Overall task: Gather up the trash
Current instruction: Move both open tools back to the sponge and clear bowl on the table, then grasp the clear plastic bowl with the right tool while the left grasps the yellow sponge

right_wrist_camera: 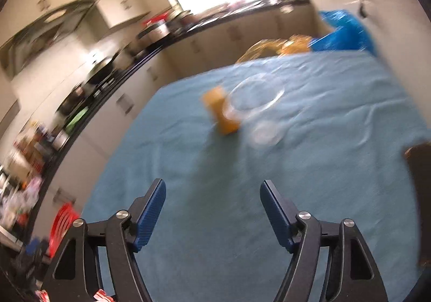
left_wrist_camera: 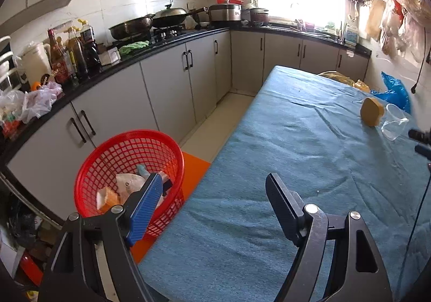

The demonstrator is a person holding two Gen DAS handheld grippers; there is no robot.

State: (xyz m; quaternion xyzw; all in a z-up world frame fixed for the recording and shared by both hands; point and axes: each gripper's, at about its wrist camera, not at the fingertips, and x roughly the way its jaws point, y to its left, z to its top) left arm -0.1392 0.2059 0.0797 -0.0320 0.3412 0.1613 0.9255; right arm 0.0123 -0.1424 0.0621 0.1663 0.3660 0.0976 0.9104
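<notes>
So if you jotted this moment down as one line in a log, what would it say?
left claw: open, empty | right claw: open, empty | red basket: holds trash | left on table: yellow sponge, clear cup

Left claw (left_wrist_camera: 215,188) gapes empty over the blue cloth (left_wrist_camera: 296,153); red basket (left_wrist_camera: 129,151) (holding wrappers) sits just left.

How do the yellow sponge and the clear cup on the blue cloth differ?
The sponge is opaque yellow-brown; the cup is see-through. The sponge stands on edge; the cup lies tipped on its side. Both rest side by side on the blue cloth, outside the red basket.
</notes>
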